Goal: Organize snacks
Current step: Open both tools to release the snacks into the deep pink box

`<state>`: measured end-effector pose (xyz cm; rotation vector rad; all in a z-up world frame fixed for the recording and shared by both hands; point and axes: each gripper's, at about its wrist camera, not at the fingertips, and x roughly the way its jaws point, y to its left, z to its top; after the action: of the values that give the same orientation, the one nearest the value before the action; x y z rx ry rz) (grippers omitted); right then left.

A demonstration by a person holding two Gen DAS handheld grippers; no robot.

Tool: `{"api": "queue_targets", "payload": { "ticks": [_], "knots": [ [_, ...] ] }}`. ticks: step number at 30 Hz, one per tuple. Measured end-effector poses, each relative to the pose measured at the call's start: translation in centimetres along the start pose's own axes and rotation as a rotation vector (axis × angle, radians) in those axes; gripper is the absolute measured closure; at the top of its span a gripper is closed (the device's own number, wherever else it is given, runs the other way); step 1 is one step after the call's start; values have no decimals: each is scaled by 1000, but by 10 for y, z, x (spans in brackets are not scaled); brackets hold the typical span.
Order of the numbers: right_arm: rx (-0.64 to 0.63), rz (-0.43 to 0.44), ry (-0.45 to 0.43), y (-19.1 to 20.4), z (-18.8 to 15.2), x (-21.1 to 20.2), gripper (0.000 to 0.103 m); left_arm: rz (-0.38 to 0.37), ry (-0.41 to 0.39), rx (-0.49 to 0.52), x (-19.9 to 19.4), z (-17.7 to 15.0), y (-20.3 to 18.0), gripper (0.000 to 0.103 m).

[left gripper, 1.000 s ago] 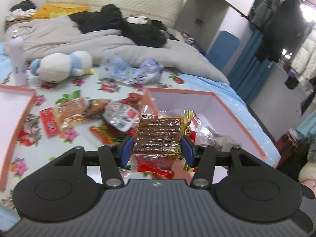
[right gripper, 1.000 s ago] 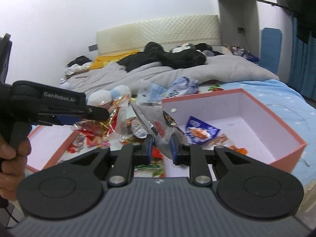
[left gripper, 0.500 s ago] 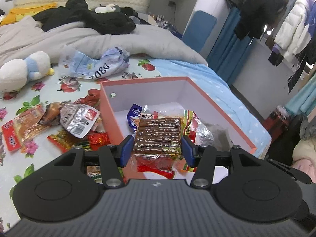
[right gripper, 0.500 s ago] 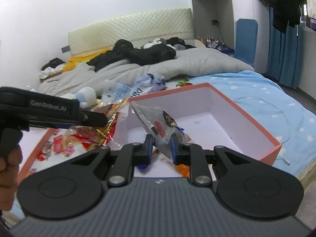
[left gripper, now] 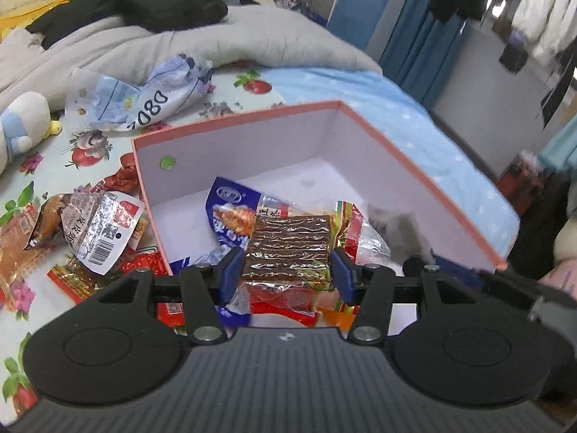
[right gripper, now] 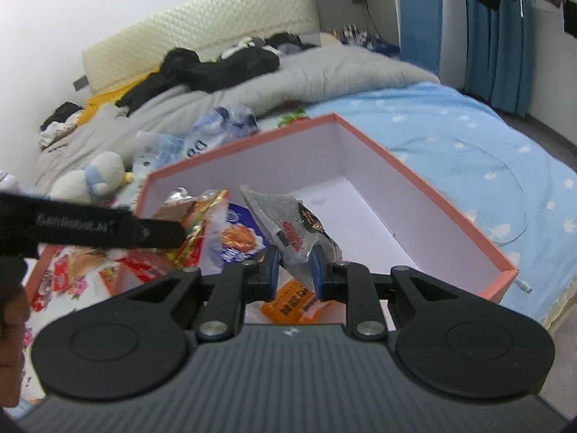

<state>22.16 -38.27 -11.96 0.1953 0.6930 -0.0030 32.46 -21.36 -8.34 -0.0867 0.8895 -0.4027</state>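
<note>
Brown snack pack point(left gripper: 290, 243) sits clamped in left hand-held gripper point(left gripper: 287, 277) above box point(left gripper: 414, 166).

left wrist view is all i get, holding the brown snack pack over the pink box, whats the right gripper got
observer: the right gripper is shut on a grey foil packet with a red and black label, held over the pink box.
operator: anything past the box's right side
observer: a thin white cable lies on the blue sheet beside it, with one end near the box's near corner.
operator: and left of the box
observer: a pink edge shows on the floral sheet there. It may be a second tray, but most of it is hidden.
</note>
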Motion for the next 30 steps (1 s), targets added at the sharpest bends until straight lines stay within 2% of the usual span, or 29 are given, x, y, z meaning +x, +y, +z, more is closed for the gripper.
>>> {"api": "queue_targets", "payload": {
  "ticks": [2, 6, 8, 9, 10, 11, 12, 20, 30],
  "knots": [
    [15, 10, 25, -3, -1, 8, 80, -13, 30, -23, 9, -1, 6, 45],
    [39, 11, 29, -4, -8, 13, 77, -2, 34, -55, 14, -4, 14, 44],
    [48, 8, 30, -4, -10, 13, 75, 4, 34, -61, 13, -4, 18, 39],
    [57, 10, 28, -5, -9, 13, 70, 0, 32, -58, 11, -4, 18, 32],
    [59, 5, 26, -4, -9, 13, 56, -2, 27, -52, 9, -4, 18, 26],
    [58, -1, 21, -3, -9, 12, 44, -2, 20, -48, 6, -4, 17, 25],
    [54, -4, 12, -2, -8, 10, 41, -5, 12, -49, 3, -5, 18, 25],
    [23, -13, -40, 5, -18, -12, 43, -39, -55, -34, -36, -20, 21, 25],
    [9, 29, -115, 30, -31, -61, 43, -57, -134, -21, -92, -46, 29, 25]
  ]
}}
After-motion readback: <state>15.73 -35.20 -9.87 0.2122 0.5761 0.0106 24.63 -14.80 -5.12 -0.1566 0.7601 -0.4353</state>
